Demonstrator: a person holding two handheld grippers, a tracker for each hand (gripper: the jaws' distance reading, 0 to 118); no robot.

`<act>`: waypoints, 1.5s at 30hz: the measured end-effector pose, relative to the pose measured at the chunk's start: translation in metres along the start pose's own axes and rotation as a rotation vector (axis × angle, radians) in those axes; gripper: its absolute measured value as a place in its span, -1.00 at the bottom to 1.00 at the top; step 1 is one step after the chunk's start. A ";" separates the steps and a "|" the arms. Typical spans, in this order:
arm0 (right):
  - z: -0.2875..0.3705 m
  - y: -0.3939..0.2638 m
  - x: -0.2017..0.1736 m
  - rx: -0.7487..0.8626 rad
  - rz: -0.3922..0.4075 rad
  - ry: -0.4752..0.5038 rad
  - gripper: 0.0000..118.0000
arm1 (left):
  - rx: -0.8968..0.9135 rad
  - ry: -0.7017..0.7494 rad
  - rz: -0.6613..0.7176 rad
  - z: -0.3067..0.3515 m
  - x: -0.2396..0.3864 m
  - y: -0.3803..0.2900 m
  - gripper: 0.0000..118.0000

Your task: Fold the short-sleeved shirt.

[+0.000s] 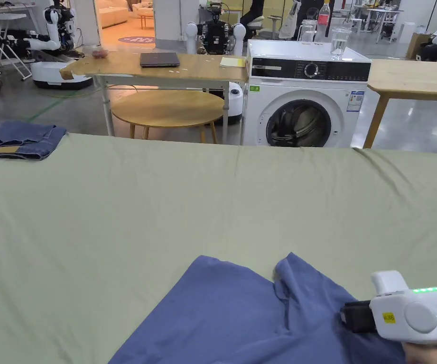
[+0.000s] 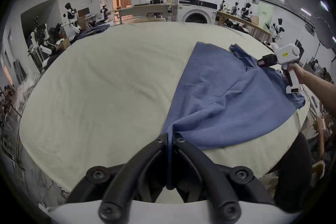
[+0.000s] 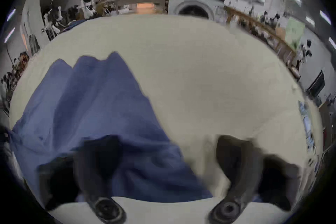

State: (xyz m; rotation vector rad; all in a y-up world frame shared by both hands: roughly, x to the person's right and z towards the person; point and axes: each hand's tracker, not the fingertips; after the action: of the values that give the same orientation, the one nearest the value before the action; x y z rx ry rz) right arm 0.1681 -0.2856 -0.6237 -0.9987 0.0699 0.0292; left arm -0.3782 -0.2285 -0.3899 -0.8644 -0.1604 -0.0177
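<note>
Two grippers are mine, and just one has a grip at this moment. My left gripper (image 2: 169,138) has its jaws pinched nearly together on an edge of the blue shirt (image 2: 225,98), a thin strip of cloth running down between them. My right gripper (image 3: 164,153) has its jaws spread wide with nothing between them; one jaw is over the shirt and the other over the bare green sheet (image 3: 200,68).

On the head view the shirt (image 1: 241,317) lies at the near edge of the sheet (image 1: 165,208), from about 6 to 5 o'clock, with the right gripper (image 1: 355,316) low over its right part at about 4 o'clock. Folded jeans (image 1: 18,140) sit well apart at 10 o'clock, and a washing machine (image 1: 307,99) stands beyond the sheet at 1 o'clock.

I judge this to be the spreading step: the shirt is still rumpled and not squared, and no fold is made. The next move calls for my right jaws to close on a matching edge or corner, so both can draw the cloth flat.

Much of the shirt is cut off at the bottom of the head view. The right gripper view is blurred, so I cannot tell which part of the shirt lies under that jaw, nor whether the jaw touches the cloth. Which hem or sleeve my left jaws hold I cannot tell either.
</note>
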 end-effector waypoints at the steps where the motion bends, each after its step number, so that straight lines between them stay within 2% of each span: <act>1: 0.002 -0.008 -0.005 0.038 -0.016 0.005 0.34 | -0.001 -0.001 0.000 -0.001 -0.001 0.000 -1.00; 2: 0.011 -0.009 -0.009 0.090 0.024 -0.037 0.32 | -0.004 -0.001 -0.005 0.000 0.002 -0.001 -1.00; 4: 0.018 -0.009 -0.013 0.083 0.011 -0.010 -0.06 | -0.016 0.002 -0.018 -0.003 0.002 0.000 -1.00; 5: 0.024 -0.009 -0.014 0.099 0.017 -0.016 -0.57 | -0.017 0.003 -0.020 -0.005 0.002 0.000 -1.00; 6: 0.030 -0.010 -0.015 0.121 0.023 -0.016 -0.97 | -0.022 0.000 -0.021 -0.006 0.001 -0.001 -1.00; 8: 0.048 -0.010 -0.023 0.211 0.045 -0.055 -0.97 | -0.012 0.010 -0.034 -0.005 0.002 0.000 -1.00; 18: 0.199 0.005 -0.041 0.486 0.090 -0.074 -0.97 | 0.086 0.059 -0.052 0.004 0.008 0.042 -1.00; 24: 0.284 0.041 -0.033 0.621 0.134 -0.120 -0.97 | 0.221 0.125 -0.023 0.023 0.008 0.116 -1.00; 29: 0.354 0.080 -0.021 0.749 0.139 -0.128 -0.97 | 0.315 0.152 -0.013 0.060 0.018 0.205 -1.00; 36: 0.433 0.132 -0.010 0.936 0.082 -0.145 -0.97 | 0.542 0.291 -0.043 0.125 0.049 0.319 -1.00; 40: 0.469 0.165 -0.005 1.042 0.067 -0.185 -0.97 | 0.657 0.348 -0.031 0.162 0.061 0.372 -1.00; 45: 0.506 0.206 0.004 1.111 0.014 -0.165 -0.97 | 0.748 0.399 -0.048 0.201 0.072 0.420 -1.00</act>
State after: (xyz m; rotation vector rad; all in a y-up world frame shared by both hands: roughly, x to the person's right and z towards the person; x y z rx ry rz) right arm 0.1834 0.2510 -0.5240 0.1162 -0.0594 0.0756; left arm -0.2998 0.2000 -0.5685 -0.0996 0.1833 -0.1641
